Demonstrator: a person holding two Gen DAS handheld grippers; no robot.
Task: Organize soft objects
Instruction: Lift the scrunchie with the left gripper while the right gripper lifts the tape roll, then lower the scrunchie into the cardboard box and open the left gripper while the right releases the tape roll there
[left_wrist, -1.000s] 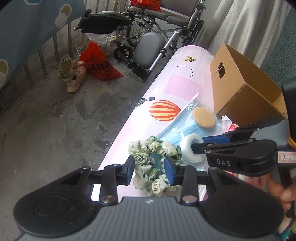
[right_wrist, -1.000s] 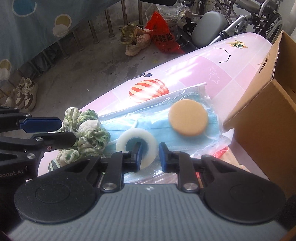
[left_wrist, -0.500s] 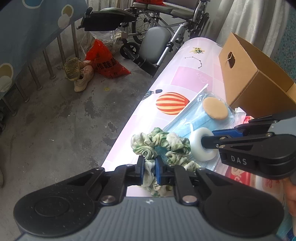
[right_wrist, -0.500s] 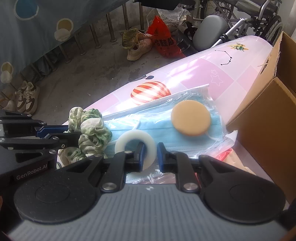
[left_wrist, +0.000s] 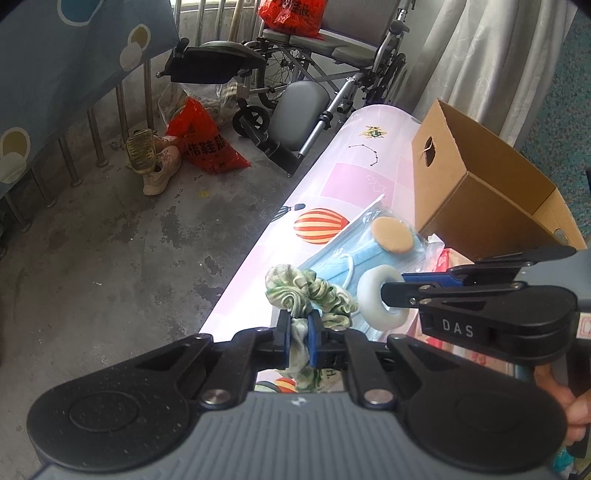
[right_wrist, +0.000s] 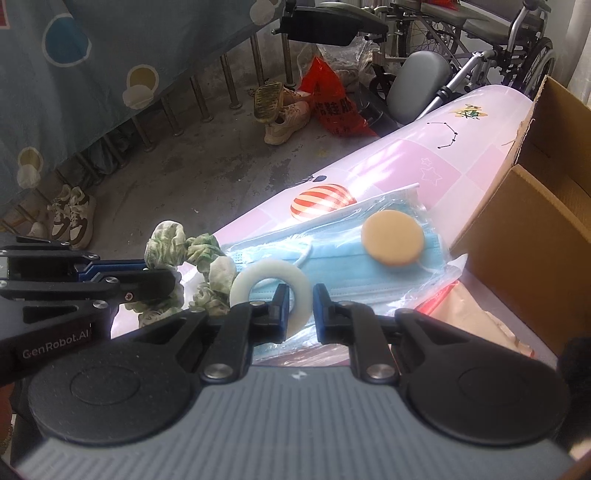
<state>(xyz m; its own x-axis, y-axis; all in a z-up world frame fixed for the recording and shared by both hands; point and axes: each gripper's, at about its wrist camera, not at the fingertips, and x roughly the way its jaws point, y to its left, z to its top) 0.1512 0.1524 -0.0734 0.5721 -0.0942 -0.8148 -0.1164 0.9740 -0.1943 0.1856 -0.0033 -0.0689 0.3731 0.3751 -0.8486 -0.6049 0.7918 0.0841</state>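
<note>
Scrunchie (left_wrist: 308, 291) is soft and light, pinched at its edge by left fingers (left_wrist: 298, 338), at six o'clock on the bench (left_wrist: 347, 177). Right fingers (right_wrist: 300, 308) squeeze the ring (right_wrist: 269, 291).

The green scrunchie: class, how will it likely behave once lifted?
The scrunchie probably flops: its cloth bunches and droops around the left gripper. It likely weighs little, being just gathered fabric. It seems unlikely to slip, since the jaws squeeze it tightly.
</note>
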